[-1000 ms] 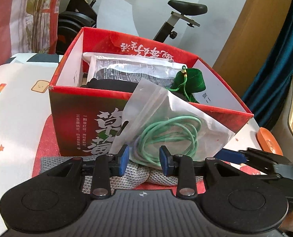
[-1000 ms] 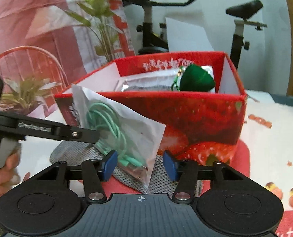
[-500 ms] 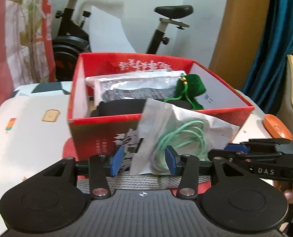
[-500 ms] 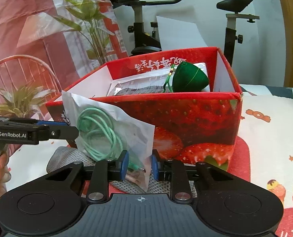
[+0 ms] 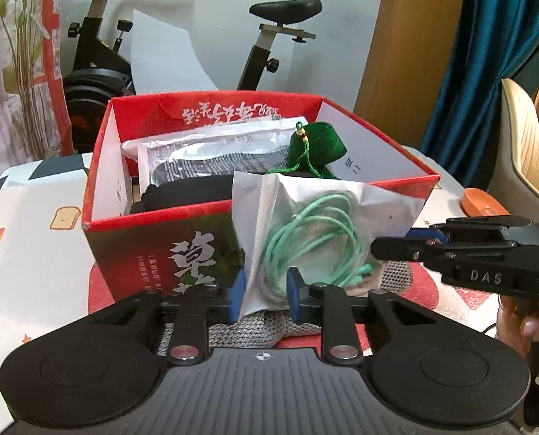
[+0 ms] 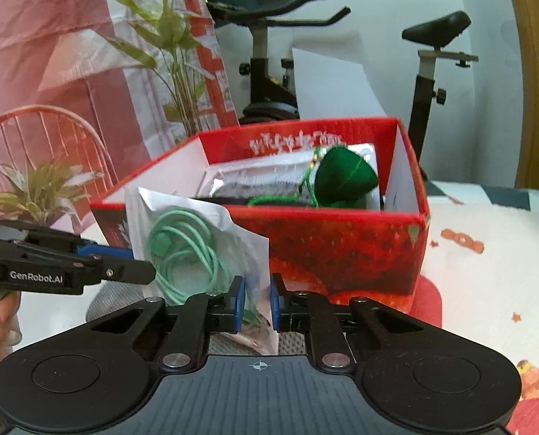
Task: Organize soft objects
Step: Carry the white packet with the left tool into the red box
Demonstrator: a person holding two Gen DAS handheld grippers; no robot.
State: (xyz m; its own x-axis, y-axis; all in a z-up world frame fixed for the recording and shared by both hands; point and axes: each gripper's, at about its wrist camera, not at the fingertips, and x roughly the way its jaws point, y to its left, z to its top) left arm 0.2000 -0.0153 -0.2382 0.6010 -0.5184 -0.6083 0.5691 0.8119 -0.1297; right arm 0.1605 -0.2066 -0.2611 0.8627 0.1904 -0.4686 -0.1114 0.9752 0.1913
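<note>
A clear plastic bag [image 5: 305,232] with a coiled mint-green cable hangs in front of the red strawberry box [image 5: 153,246], above a grey knitted cloth [image 5: 247,328]. My left gripper [image 5: 266,297] has the bag's lower left part squeezed between its blue pads, and its jaws are closing. My right gripper [image 6: 256,302] pinches the bag's [image 6: 182,246] lower right corner, with its jaws closing too. Each gripper shows side-on in the other view: the right gripper [image 5: 389,246] at the bag's right edge, the left gripper [image 6: 142,264] at its left edge. Inside the box [image 6: 342,250] lies a green pouch [image 6: 345,177].
The box also holds a silver-wrapped packet [image 5: 204,152] and a black item [image 5: 182,190]. An orange object [image 5: 481,203] lies at the table's right edge beside a chair [image 5: 519,145]. An exercise bike [image 5: 99,72] and plants [image 6: 175,72] stand behind the table.
The left gripper rolled level; its jaws widened, then narrowed onto the bag. The right jaws closed from wide apart onto the bag's corner. The bag now stands more upright.
</note>
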